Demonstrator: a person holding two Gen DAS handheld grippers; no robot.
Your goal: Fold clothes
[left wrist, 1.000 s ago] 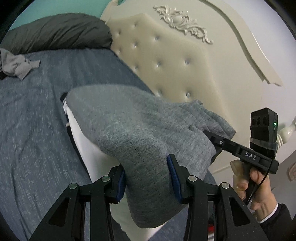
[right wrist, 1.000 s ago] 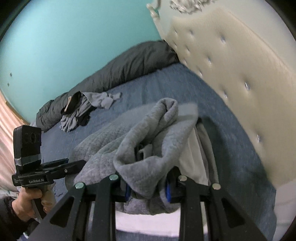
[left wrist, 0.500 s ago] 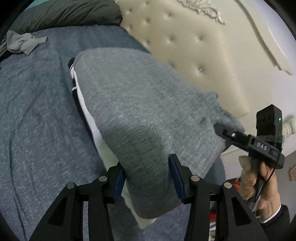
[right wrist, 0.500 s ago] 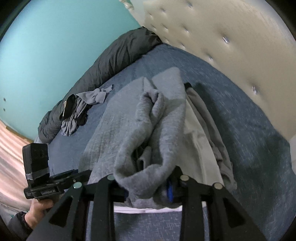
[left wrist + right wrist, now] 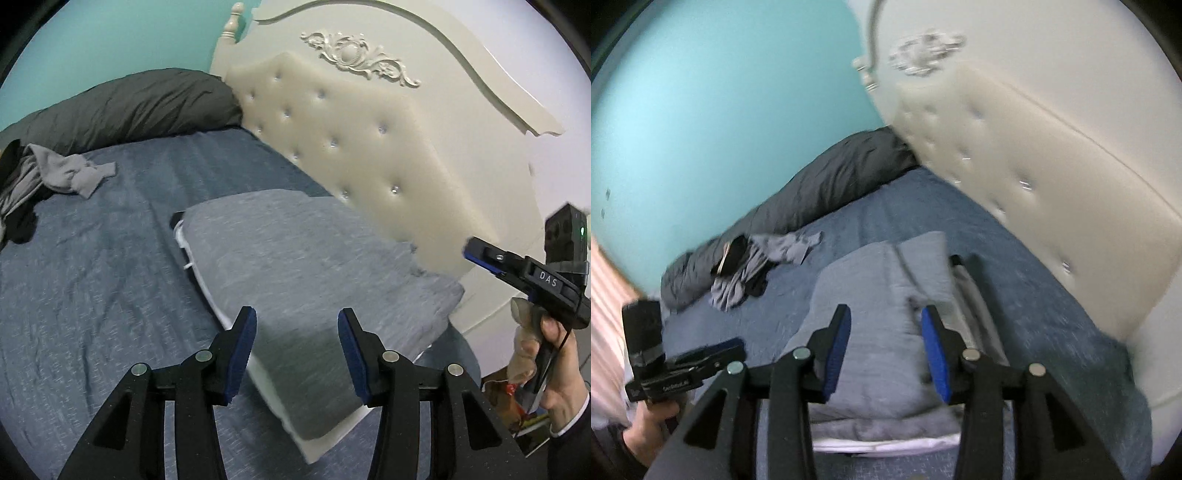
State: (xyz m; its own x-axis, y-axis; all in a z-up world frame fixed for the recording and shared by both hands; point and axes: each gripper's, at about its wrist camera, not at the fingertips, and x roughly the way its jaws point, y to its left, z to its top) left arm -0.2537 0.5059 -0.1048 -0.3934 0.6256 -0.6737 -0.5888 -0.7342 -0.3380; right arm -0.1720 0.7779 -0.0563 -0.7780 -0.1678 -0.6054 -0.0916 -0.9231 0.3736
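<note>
Home bedroom: bed (image 5: 110, 258), tufted cream headboard (image 5: 351, 147), dark pillow (image 5: 129, 107), teal wall (image 5: 720, 110).

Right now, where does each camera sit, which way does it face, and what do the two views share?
Left wrist: on the left gripper, open, facing down over the folded grey garment toward the headboard; right gripper and hand at right.
Right wrist: on the right gripper, open, its jaws just opened off the garment, facing the teal wall; left gripper lower left.
Shared: garment, headboard, clothes pile.

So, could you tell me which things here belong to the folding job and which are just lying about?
Job:
- grey garment, folded on the stack
- left gripper, right gripper
- unfolded clothes pile

Lying about:
- dark duvet
- headboard
- blue bedsheet
</note>
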